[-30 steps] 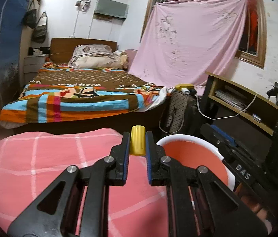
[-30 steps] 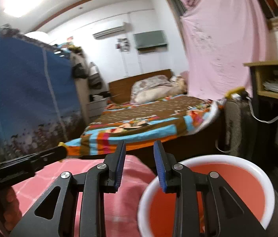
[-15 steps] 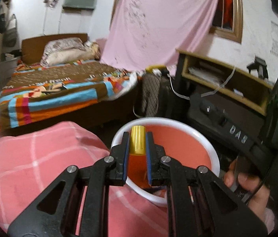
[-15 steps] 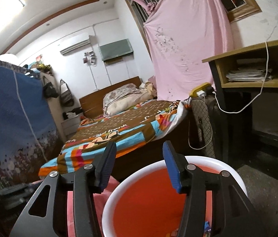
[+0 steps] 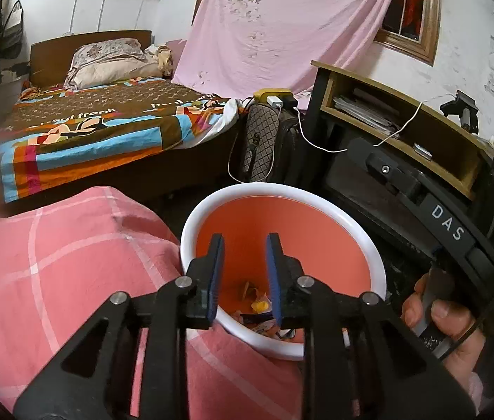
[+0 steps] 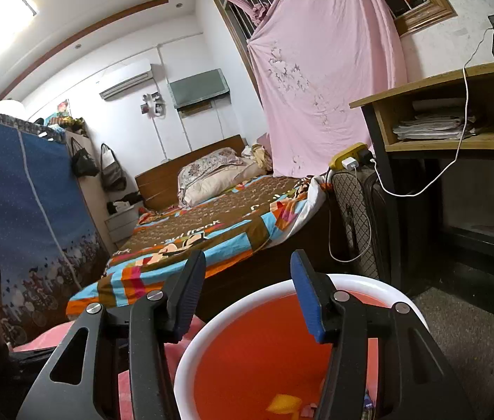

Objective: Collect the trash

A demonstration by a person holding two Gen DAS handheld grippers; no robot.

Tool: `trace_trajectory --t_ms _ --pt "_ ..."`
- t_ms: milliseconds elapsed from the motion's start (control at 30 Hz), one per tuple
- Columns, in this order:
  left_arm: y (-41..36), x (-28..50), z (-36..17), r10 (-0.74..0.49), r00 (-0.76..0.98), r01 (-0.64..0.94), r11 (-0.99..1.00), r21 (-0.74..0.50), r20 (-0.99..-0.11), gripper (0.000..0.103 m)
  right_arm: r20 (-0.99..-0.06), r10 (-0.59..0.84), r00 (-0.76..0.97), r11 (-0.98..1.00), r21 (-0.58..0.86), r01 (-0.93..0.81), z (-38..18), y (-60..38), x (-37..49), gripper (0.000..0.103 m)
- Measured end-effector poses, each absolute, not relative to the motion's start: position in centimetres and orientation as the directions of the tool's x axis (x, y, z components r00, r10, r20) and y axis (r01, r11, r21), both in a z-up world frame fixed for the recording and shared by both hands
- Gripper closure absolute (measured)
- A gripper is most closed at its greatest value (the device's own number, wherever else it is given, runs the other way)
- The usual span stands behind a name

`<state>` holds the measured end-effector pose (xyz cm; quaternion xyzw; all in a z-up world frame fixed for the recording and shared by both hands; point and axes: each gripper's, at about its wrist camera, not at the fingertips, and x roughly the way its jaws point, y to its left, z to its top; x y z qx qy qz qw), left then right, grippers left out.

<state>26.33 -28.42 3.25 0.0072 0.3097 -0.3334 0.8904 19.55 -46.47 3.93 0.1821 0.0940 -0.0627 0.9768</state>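
Observation:
An orange bin with a white rim (image 5: 324, 203) stands beside a pink checked cloth (image 5: 54, 262). My left gripper (image 5: 244, 255) is open and empty over the bin's mouth. A yellow piece (image 5: 260, 304) lies among several scraps of trash at the bin's bottom. My right gripper (image 6: 247, 273) is open and empty above the bin's rim (image 6: 380, 285); a yellow piece (image 6: 283, 402) shows inside the bin. The right gripper's body and the hand on it (image 5: 439, 311) show at the right of the left wrist view.
A bed with a striped cover (image 5: 107, 129) lies beyond the cloth. A patterned suitcase (image 5: 264, 140) and a wooden shelf desk (image 5: 404, 122) with a white cable stand behind the bin. A blue wardrobe (image 6: 19, 210) is at the left.
My left gripper has opened over the bin and the yellow piece it held has dropped in. My right gripper has opened wider and stays over the rim.

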Motion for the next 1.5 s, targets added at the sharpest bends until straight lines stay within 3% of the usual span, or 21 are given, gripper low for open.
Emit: trace_trajectory --t_ms 600,900,967,1167,1300,1500 --pt "-25.7 26.8 4.2 -0.514 0.686 0.488 0.850 -0.198 -0.515 0.082 -0.203 -0.095 0.974 0.938 0.311 0.157 4.0 -46.0 19.6 0.048" --pt "-22.3 26.1 5.1 -0.445 0.757 0.404 0.894 -0.192 -0.480 0.056 -0.182 -0.102 0.978 0.955 0.258 0.147 5.0 -44.1 19.0 0.023" --pt "-21.4 25.8 5.3 -0.428 0.773 0.385 0.903 -0.191 -0.468 0.042 -0.179 -0.103 0.978 0.957 0.252 0.147 5.2 -43.7 18.9 0.020" --pt "-18.6 24.7 6.0 -0.366 0.829 0.311 0.930 -0.197 -0.422 0.018 -0.159 -0.115 0.981 0.967 0.209 0.147 5.9 -42.1 18.3 0.007" --pt "-16.7 23.7 6.3 -0.316 0.869 0.255 0.945 -0.203 -0.381 0.015 -0.125 -0.112 0.986 0.976 0.174 0.133 6.5 -40.7 17.7 0.000" --pt "-14.8 22.1 6.4 -0.252 0.900 0.201 0.964 -0.173 -0.356 0.015 -0.095 -0.084 0.992 0.985 0.139 0.097 6.5 -38.8 16.5 0.000"
